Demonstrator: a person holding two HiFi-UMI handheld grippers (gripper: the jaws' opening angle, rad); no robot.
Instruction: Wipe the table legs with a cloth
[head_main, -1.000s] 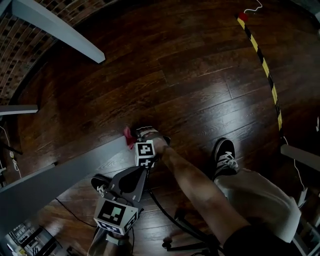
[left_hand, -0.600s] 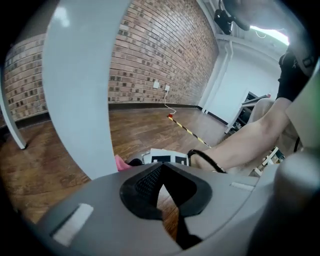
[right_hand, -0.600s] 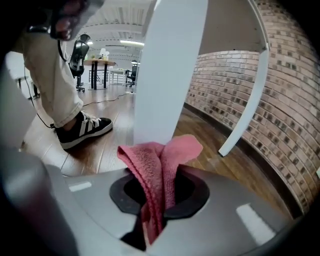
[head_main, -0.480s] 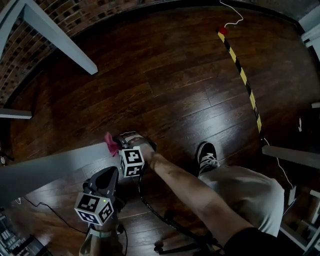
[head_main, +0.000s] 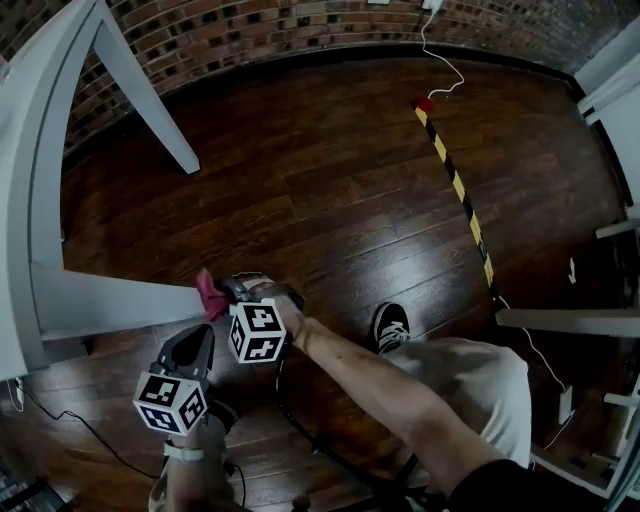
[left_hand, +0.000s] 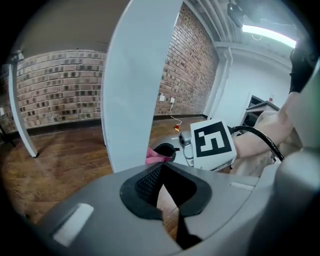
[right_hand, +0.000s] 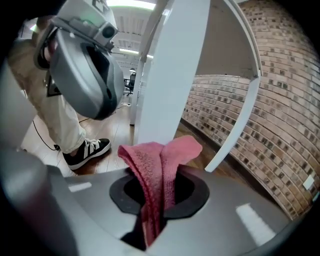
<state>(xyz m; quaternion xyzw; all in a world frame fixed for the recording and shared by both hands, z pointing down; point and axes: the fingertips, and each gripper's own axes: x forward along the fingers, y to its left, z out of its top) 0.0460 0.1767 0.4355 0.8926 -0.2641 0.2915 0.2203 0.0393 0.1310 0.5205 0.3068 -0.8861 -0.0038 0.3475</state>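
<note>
1. The only print to be made out is the black-and-white square pattern on the marker cubes of the two grippers. It holds no letters.
2. A stripe of yellow and black tape (head_main: 455, 175) is laid on the dark wooden floor (head_main: 330, 180). No text is seen on it.
3. A black shoe (head_main: 392, 325) with white laces is worn by the person. Its brand is too small to be read.
4. The pink cloth (right_hand: 160, 160) is pinched in the right claw (right_hand: 155, 200), and its folded top stands up above the jaws.
5. In the head view the cloth is held at the floor end of the pale grey bench leg (head_main: 110, 300). Touching or only just beside cannot be told for sure.
6. The left claw (left_hand: 167, 200) is drawn nearly together with nothing between its jaws. Only a thin wedge of floor is seen there. It is kept just beside the same leg, near the right gripper.
7. The upper part of the bench leg is cut off in both gripper views, and the bench itself is cut off by the left edge of the head view.
8. The tips of the right claw are covered by the cloth in the head view.
9. The left hand below its cube is partly cut off by the bottom edge.
10. A brick wall (head_main: 250, 30) is seen behind, with a white cable (head_main: 440, 50) on the floor near it.
</note>
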